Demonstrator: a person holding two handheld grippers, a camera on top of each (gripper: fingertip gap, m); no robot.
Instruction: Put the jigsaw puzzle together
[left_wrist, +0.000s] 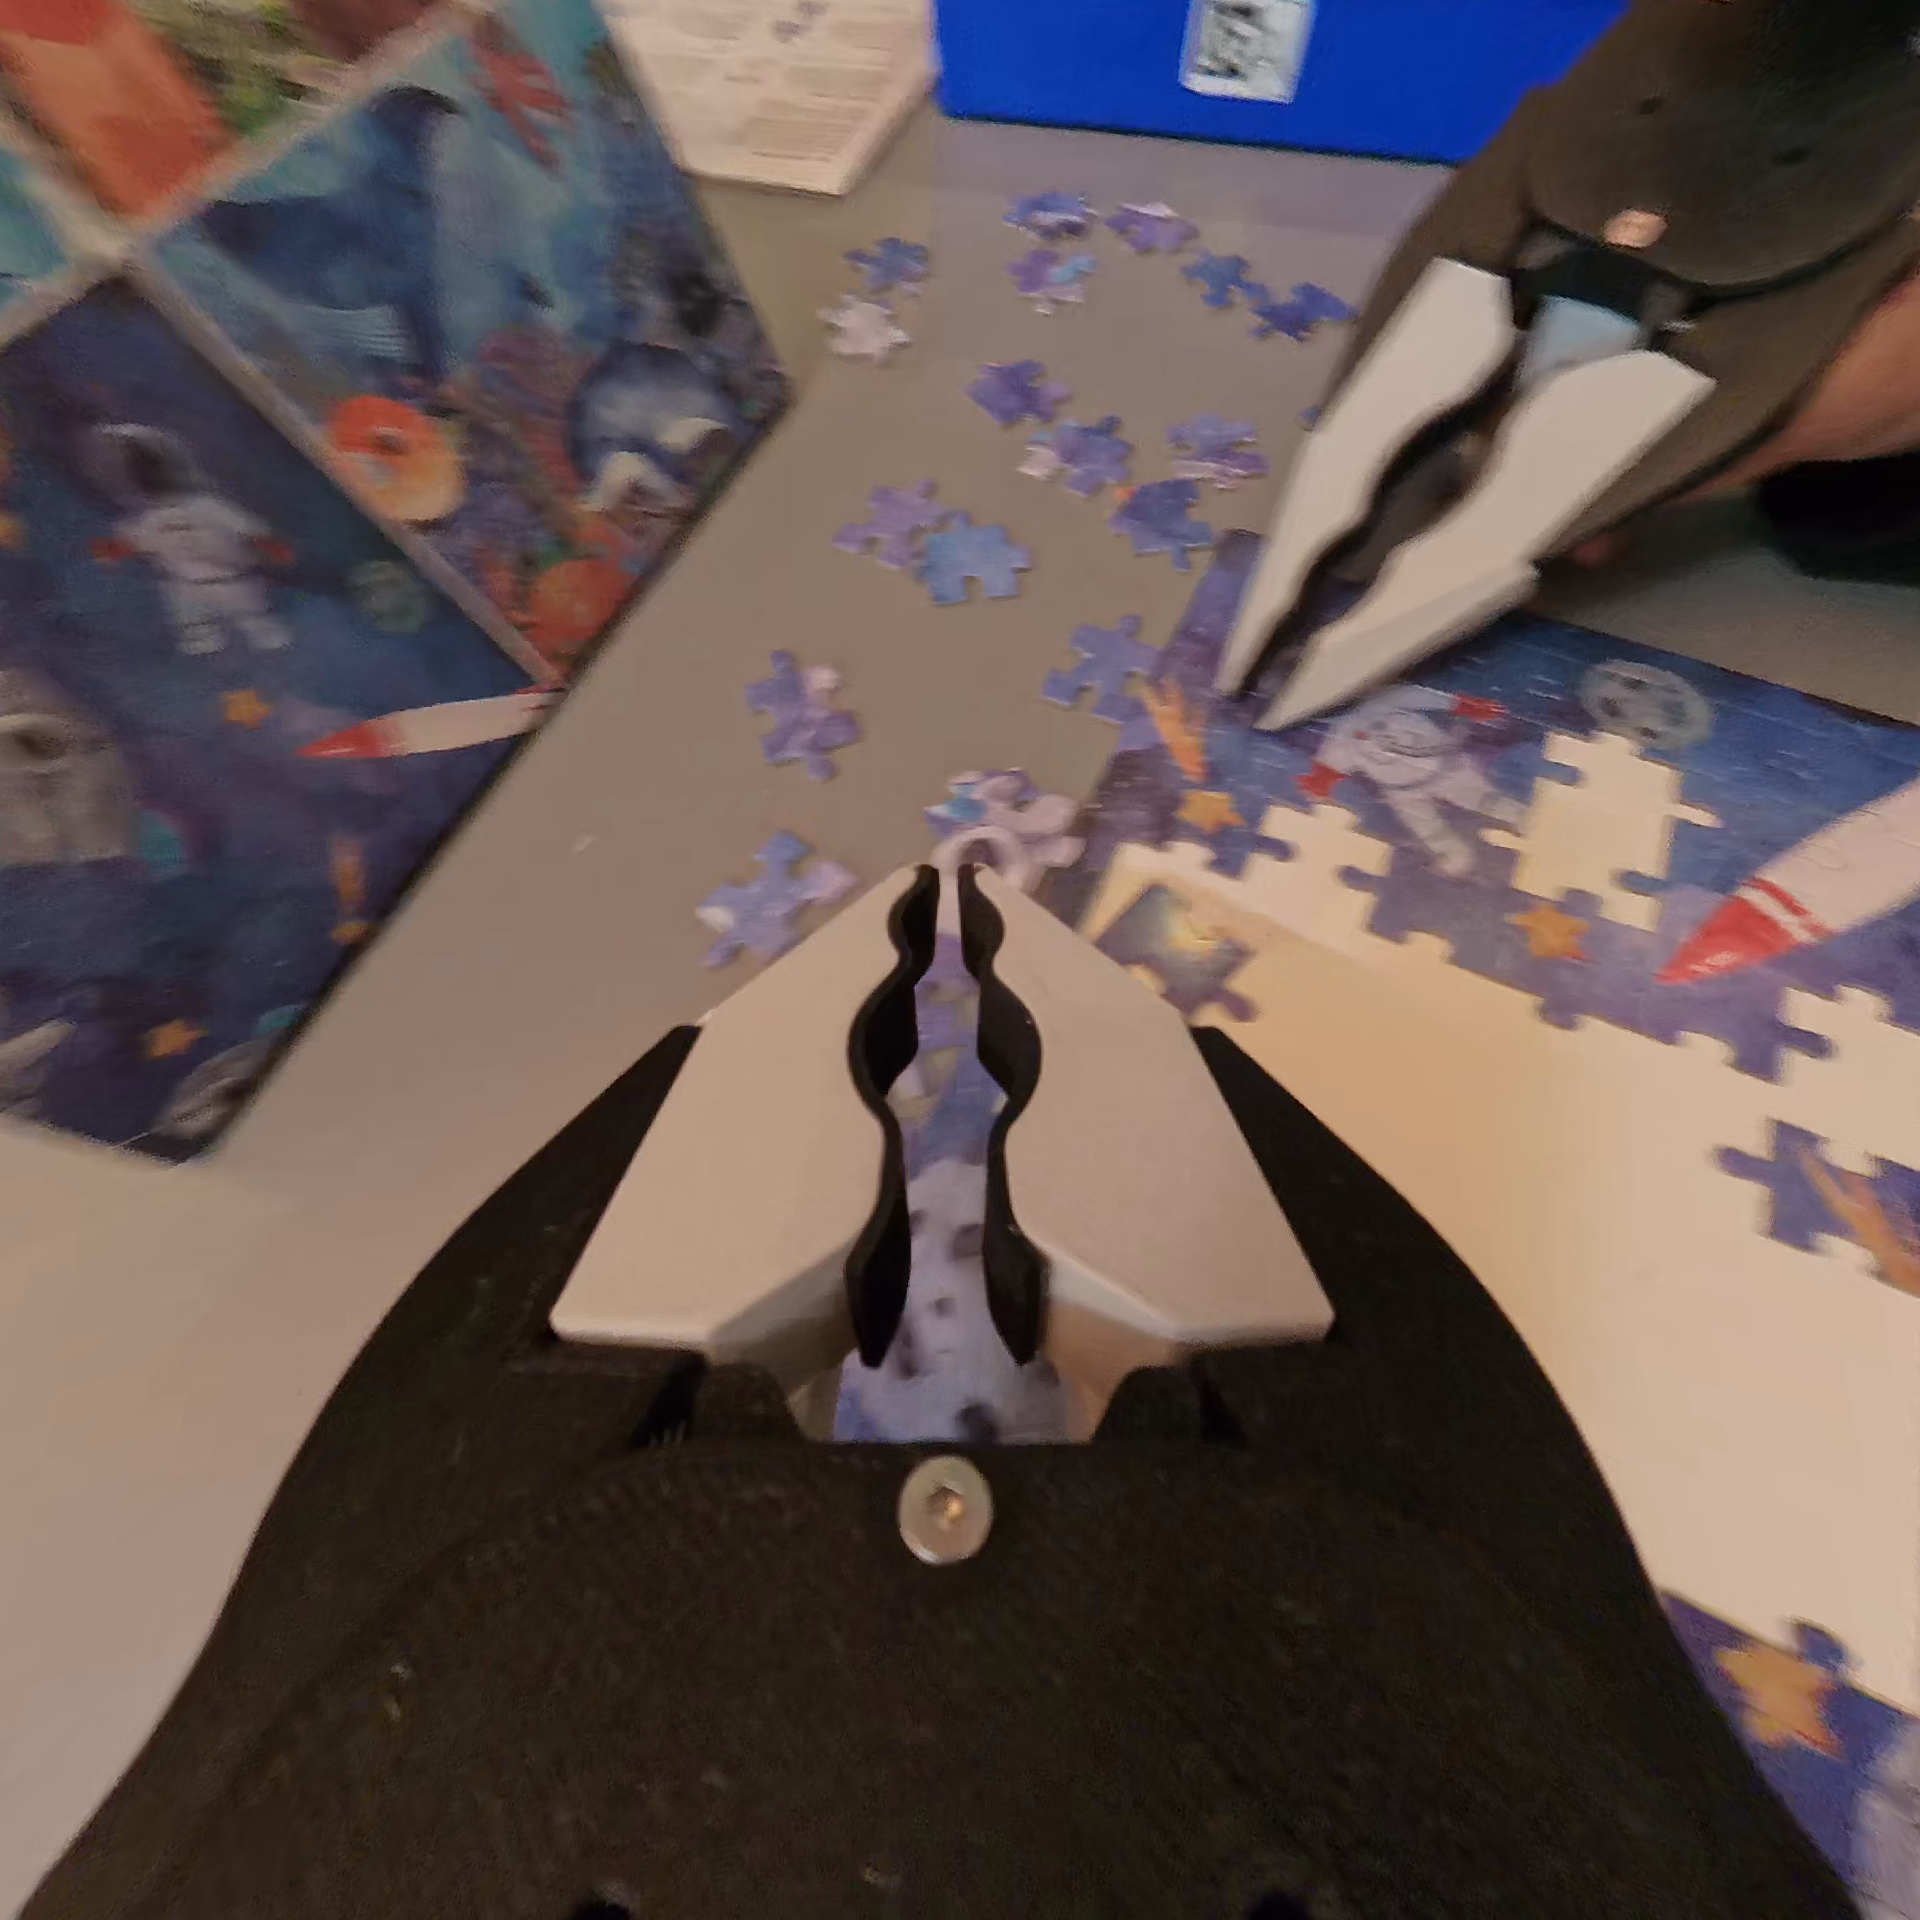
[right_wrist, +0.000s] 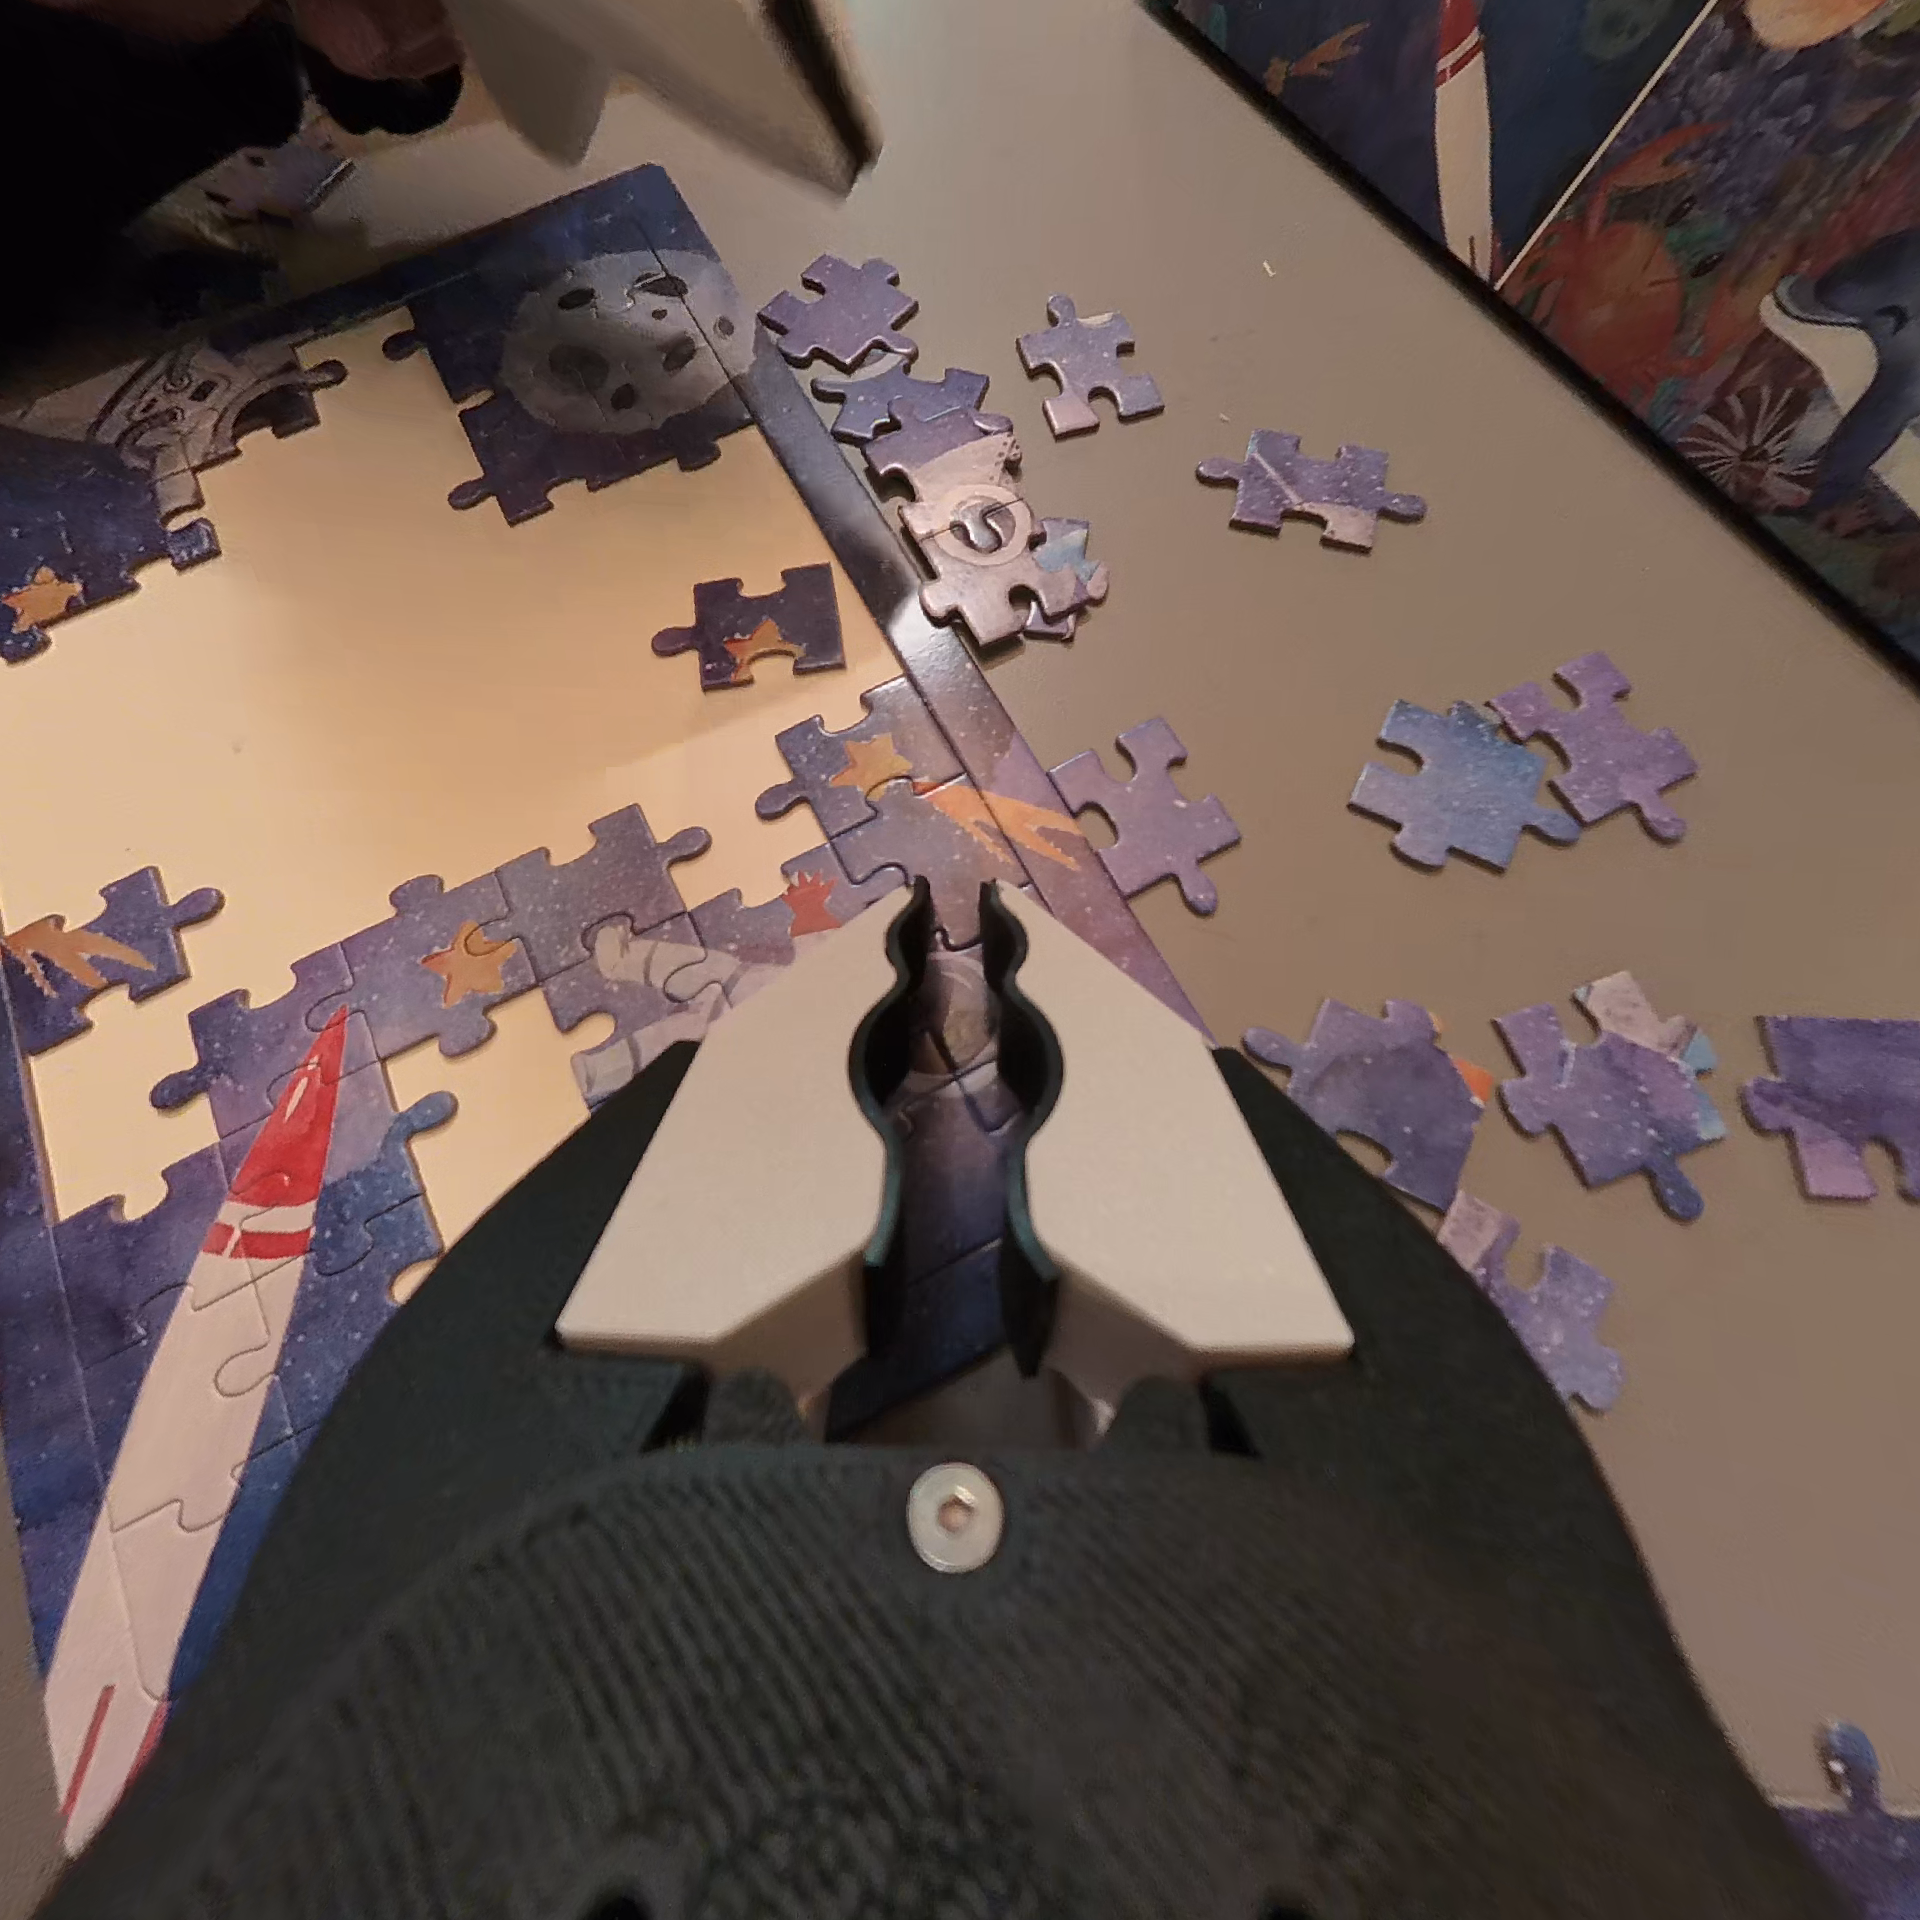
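To the left of the left gripper's (left_wrist: 945, 878) fingers, a large picture board (left_wrist: 312, 468) printed with sea and space scenes lies flat on the grey surface (left_wrist: 644, 779). Just left of and ahead of the fingertips, loose puzzle pieces (left_wrist: 800, 712) in blue and purple are scattered on the surface. One pale piece with a ring mark (left_wrist: 997, 821) lies directly beyond the tips. The left fingers are drawn almost together, with only a thin slit between the dark pads. Whether anything is pinched there cannot be told. Below and to the right of them lies the partly built space puzzle (left_wrist: 1455, 790) in its cream tray (left_wrist: 1403, 1195). Far ahead stand a white leaflet (left_wrist: 790, 104) and a blue bin (left_wrist: 1091, 73).

In the right wrist view, the tray's bare cream floor (right_wrist: 312, 675) and a red-tipped rocket (right_wrist: 281, 1174) lie left of the right gripper's (right_wrist: 954, 891) fingers. These fingers stand slightly apart and hold nothing. Their tips are down on the assembled pieces beside the astronaut (right_wrist: 623, 956), close to the tray's dark border (right_wrist: 1039, 821). More loose pieces (right_wrist: 1434, 800) lie on the surface to the right of them, one just touching the border. A hand (left_wrist: 1860, 384) holds the right gripper (left_wrist: 1262, 707).
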